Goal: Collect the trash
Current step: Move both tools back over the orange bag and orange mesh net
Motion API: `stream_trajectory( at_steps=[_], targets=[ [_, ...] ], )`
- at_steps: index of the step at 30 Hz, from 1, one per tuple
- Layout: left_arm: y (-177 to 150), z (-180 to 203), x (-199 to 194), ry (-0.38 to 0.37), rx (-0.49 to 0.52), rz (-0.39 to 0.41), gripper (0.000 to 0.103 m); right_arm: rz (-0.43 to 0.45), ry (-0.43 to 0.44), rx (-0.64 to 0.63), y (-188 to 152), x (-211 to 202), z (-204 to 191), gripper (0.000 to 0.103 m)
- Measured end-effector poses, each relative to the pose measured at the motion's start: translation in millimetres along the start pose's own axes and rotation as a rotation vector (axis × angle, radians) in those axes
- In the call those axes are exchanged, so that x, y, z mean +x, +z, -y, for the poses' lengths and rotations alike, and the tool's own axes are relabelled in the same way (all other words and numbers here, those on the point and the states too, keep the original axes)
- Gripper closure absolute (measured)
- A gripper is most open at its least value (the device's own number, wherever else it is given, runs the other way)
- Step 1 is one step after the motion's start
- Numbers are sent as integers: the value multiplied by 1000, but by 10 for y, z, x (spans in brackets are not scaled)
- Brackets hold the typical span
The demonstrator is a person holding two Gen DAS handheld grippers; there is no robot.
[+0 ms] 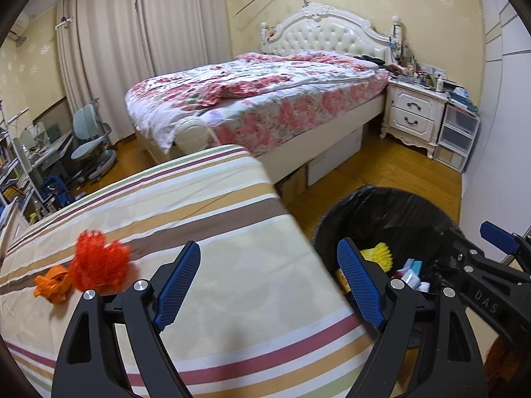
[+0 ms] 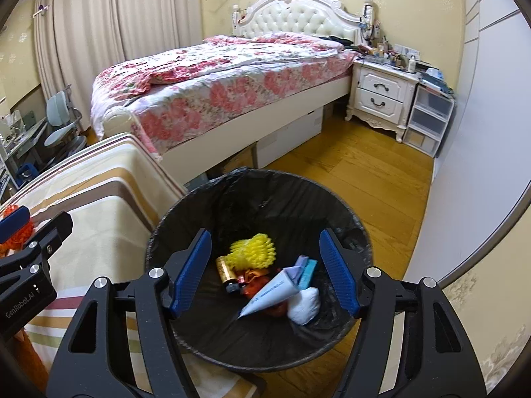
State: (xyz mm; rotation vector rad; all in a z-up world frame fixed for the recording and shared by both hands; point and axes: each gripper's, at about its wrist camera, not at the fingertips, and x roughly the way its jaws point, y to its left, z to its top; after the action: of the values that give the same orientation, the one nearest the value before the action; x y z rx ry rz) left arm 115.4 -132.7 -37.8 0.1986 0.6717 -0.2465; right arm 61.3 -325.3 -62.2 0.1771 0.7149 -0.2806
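Trash mostly binned now: the black-lined bin (image 2: 259,298), lower centre, holds a yellow foam net (image 2: 254,248), brown vial (image 2: 227,273), white tube (image 2: 268,293) and wad. Right gripper (image 2: 265,273) released above it, left gripper (image 1: 268,287) likewise spread, nothing held. Left over on the striped cover (image 1: 199,225), frame left: red mesh (image 1: 98,260) and orange scrap (image 1: 53,285).

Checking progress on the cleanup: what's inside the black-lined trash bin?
Inside the black-lined trash bin: yellow foam net, amber bottle, white tube, white wad, blue packet. Orange scraps underneath are mostly covered.
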Motion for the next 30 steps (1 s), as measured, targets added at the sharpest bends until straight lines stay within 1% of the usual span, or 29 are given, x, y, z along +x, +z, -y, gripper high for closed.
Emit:
stream_trajectory(
  at_steps=[5, 7, 8, 16, 24, 30],
  targets=[
    [-132, -365, -124, 55, -52, -11, 20, -13, 64, -31, -41, -53, -277, 35],
    [-195, -527, -173, 87, -68, -13, 20, -14, 79, -53, -56, -71, -404, 34],
    [-230, -599, -197, 102, -75, -15, 20, -14, 88, -66, -66, -83, -484, 32],
    [-501, -1283, -319, 226, -169, -51, 20, -31, 177, -155, -151, -153, -1083, 31],
    [-705, -1858, -484, 311, -245, -65, 20, -59, 276, -255, -269, -219, -1757, 31],
    [-832, -2184, -541, 368, -279, -75, 20, -91, 348, -312, -334, -208, -2267, 31]
  ],
)
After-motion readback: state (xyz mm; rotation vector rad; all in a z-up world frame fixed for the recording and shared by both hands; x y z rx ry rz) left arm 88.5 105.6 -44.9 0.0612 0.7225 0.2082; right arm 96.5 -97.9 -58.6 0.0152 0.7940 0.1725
